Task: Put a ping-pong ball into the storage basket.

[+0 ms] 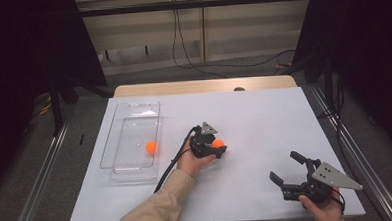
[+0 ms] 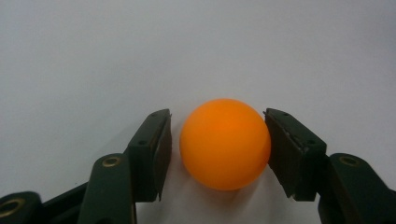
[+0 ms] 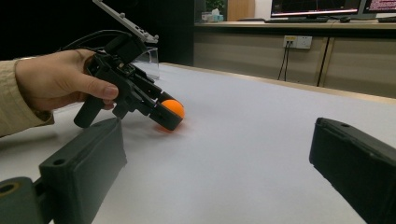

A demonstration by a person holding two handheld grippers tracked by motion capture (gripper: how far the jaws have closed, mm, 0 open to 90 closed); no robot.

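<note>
Left hand-held gripper (image 2: 218, 140) brackets unmarked orange ball (image 2: 225, 143), not clamped; right hand-held gripper (image 3: 219, 163) spread.

My left gripper (image 1: 216, 148) sits low near the middle of the worktop, tilted down from my left hand (image 1: 194, 162), its sleeved forearm coming up from the bottom edge. One of its fingers (image 2: 152, 154) stands just clear of what lies between them while the other touches it. My right gripper (image 1: 286, 169) rests by the near right corner, level, fingers (image 3: 84, 165) spread wide apart.
</note>
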